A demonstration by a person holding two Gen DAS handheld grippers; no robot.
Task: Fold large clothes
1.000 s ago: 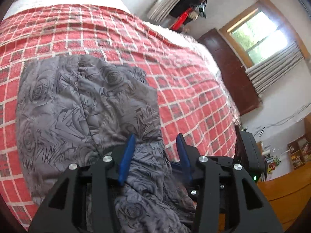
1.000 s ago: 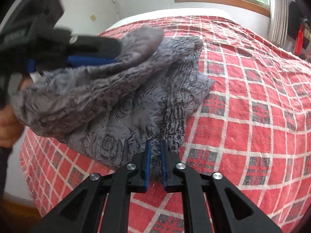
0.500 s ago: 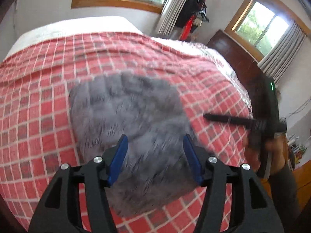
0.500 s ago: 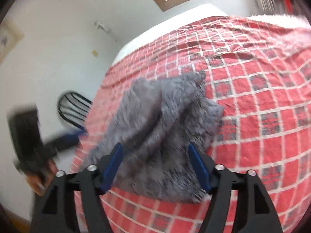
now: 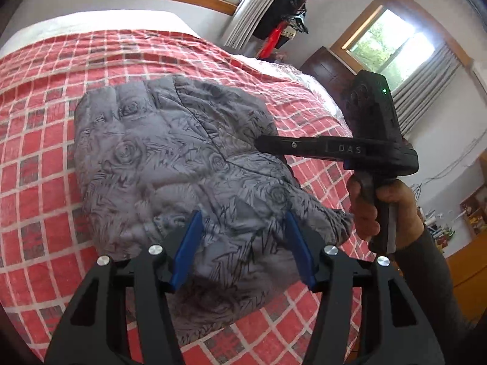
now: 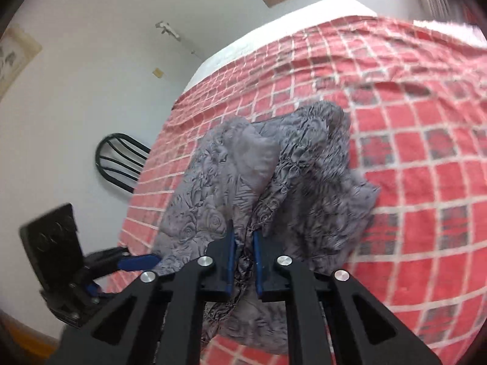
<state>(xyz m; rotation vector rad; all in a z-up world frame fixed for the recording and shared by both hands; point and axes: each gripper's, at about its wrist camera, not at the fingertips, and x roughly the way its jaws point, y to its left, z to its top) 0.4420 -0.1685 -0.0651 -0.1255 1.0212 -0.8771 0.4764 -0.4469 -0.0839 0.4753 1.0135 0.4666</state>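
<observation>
A grey rose-print garment lies in a loosely folded heap on the red checked bed cover. My left gripper hovers over its near edge. Its jaws are closing, still wide apart, and the pads press on nothing. In the right wrist view the garment rises in a crumpled ridge. My right gripper is closing, and its pads pinch a fold at the near edge. From the left wrist view, the right gripper reaches in over the garment's right side, held by a hand.
The bed cover spreads wide to the right of the garment. A black chair stands by the white wall left of the bed. A coat rack, a dark wooden door and wooden furniture stand beyond the bed's right side.
The raised part of the garment was dropped onto the heap as both grippers opened and drew back. The right gripper has since shut on a fold at the near edge.
</observation>
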